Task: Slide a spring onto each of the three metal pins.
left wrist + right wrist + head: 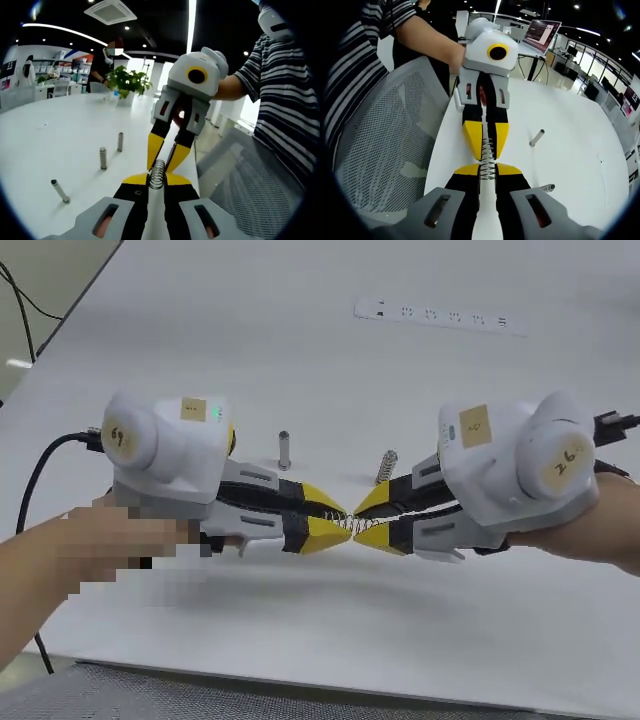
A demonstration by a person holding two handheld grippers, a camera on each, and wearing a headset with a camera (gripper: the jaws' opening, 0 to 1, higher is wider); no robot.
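White table (250,340), frame centre: left gripper (332,519) and right gripper (370,515) meet tip to tip, both pinching one spring (352,527), its ends hidden between jaws.

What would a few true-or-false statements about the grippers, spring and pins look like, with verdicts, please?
1. The left gripper and right gripper both grip one spring. True.
2. The grippers' tips are far apart. False: they nearly meet.
3. In the head view, the right pin already wears a spring. True.
4. The left pin wears one too. False: it is bare.
5. The power strip lies between the grippers. False: it lies far back on the table.
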